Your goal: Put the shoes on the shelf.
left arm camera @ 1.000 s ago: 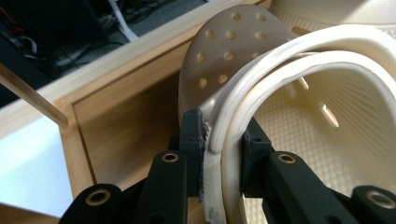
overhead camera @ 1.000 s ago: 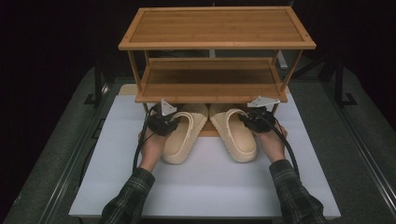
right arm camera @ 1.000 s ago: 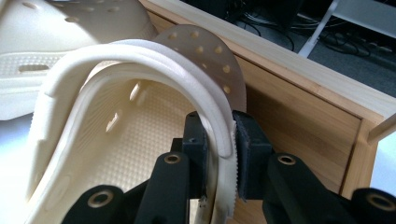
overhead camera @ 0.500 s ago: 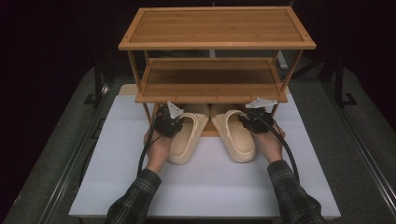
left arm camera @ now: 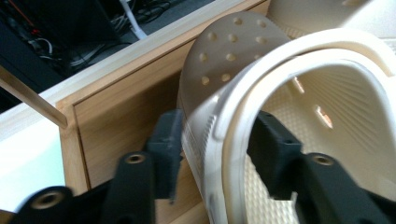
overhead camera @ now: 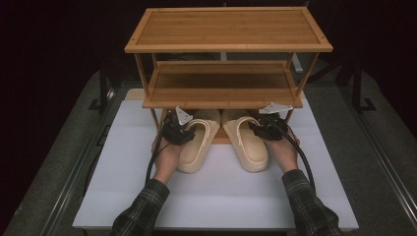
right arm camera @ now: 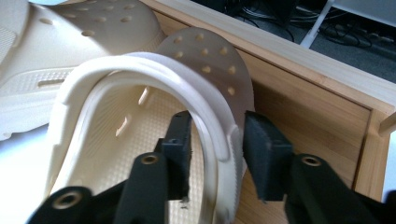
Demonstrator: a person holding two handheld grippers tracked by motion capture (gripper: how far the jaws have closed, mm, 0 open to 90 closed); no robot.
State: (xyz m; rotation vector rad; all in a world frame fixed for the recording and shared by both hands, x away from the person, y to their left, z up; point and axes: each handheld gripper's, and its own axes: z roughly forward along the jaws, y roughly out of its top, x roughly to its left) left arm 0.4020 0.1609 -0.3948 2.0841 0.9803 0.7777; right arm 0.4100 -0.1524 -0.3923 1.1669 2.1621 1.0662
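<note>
A: Status, left to right?
B: Both clogs sit toes-in under the bamboo rack (overhead camera: 226,93). Left gripper (overhead camera: 178,132) jaws just opened, slack astride left clog (overhead camera: 196,145) wall. Right gripper (overhead camera: 265,129) same on right clog (overhead camera: 246,142).
A: Next?
B: Release step; back straight out without snagging.

Matt cream foam clogs (overhead camera: 199,145), pebbled inside; smooth, grained bamboo shelf rack (overhead camera: 228,29); matt white worktop (overhead camera: 123,147); black plastic jaws

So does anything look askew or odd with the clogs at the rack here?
Nothing damaged. The left clog angles slightly outward while the right clog lies straighter. Both toes sit on the rack's bottom shelf, heels overhanging. Both grippers' jaws have just been opening, each straddling a clog's side wall.
</note>
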